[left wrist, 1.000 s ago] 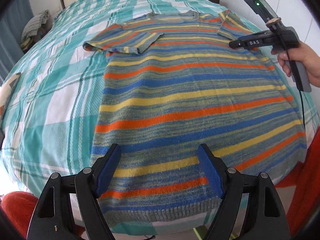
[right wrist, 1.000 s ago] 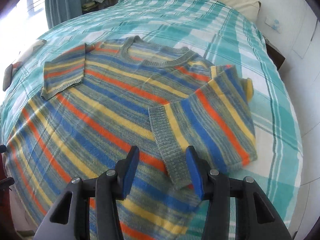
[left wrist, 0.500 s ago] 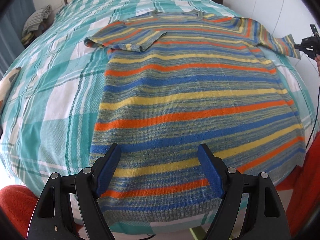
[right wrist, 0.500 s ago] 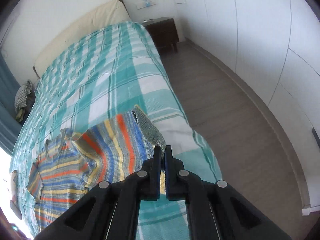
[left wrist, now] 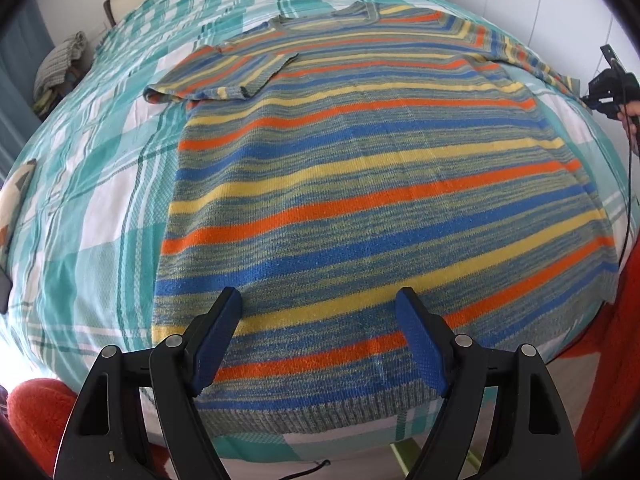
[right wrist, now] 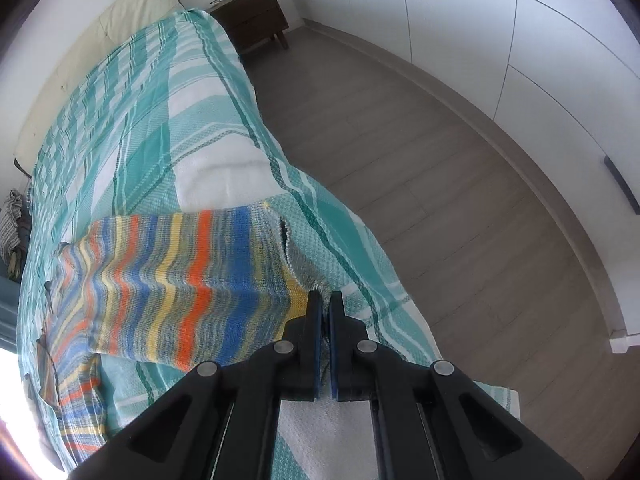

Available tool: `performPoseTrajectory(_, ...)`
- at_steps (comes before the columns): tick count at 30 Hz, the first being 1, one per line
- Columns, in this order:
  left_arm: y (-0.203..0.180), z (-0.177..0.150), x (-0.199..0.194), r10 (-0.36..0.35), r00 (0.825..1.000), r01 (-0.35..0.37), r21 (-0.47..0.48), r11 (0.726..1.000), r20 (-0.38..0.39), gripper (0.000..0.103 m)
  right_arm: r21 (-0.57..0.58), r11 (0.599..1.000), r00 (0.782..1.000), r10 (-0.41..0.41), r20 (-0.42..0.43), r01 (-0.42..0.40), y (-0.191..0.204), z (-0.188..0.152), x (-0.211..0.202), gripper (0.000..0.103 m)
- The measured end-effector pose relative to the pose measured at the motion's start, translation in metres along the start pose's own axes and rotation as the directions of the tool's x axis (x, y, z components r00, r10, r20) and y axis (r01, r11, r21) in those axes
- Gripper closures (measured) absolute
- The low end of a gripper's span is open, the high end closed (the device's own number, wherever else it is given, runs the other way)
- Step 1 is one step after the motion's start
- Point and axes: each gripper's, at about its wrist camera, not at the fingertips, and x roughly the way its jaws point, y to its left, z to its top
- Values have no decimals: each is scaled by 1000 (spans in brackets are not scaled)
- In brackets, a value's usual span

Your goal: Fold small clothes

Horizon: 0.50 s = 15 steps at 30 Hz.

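A striped knit sweater [left wrist: 360,184] in blue, orange, yellow and grey lies flat on the bed, hem toward me. Its left sleeve [left wrist: 224,76] is folded across the chest. My left gripper [left wrist: 320,320] is open and empty, hovering just above the hem. My right gripper [right wrist: 325,300] is shut on the grey cuff of the right sleeve [right wrist: 192,272], holding it stretched out toward the bed's right edge. The right gripper also shows in the left wrist view [left wrist: 600,94] at the far right.
The bed has a teal and white plaid cover [left wrist: 96,184]. A pile of clothes [left wrist: 60,68] lies at the far left. A dark nightstand [right wrist: 252,20] stands by the wall, with wood floor [right wrist: 440,168] and white cabinets to the bed's right.
My right gripper closed on the right sleeve cuff and pulled the sleeve, which lay folded over the chest, out to the right. The left gripper stayed open near the hem.
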Motion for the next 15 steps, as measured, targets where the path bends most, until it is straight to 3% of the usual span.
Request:
performPoseTrajectory(7, 0, -2, 4, 2, 1000, -2, 1, 1000, 0, 21, -30, 999, 1000, 14, -23, -14, -1, 3, -5, 100)
performPoseTrajectory(9, -1, -2, 4, 6, 1000, -6, 8, 1000, 4, 20, -15, 994, 994, 105, -25, -105, -4, 4, -7, 98)
performPoseTrajectory(11, -1, -2, 4, 4, 1000, -4, 8, 1000, 5, 20, 29, 987, 987, 157, -25, -156, -12, 1, -12, 81)
performPoseTrajectory(12, 0, -3, 5, 3, 1000, -3, 5, 1000, 6, 19, 76, 980, 982, 189, -30, -186, -19, -3, -14, 77)
performPoseTrajectory(15, 0, -3, 6, 2, 1000, -2, -4, 1000, 7, 17, 243, 929, 953, 299, -50, -279, -39, -18, -14, 75)
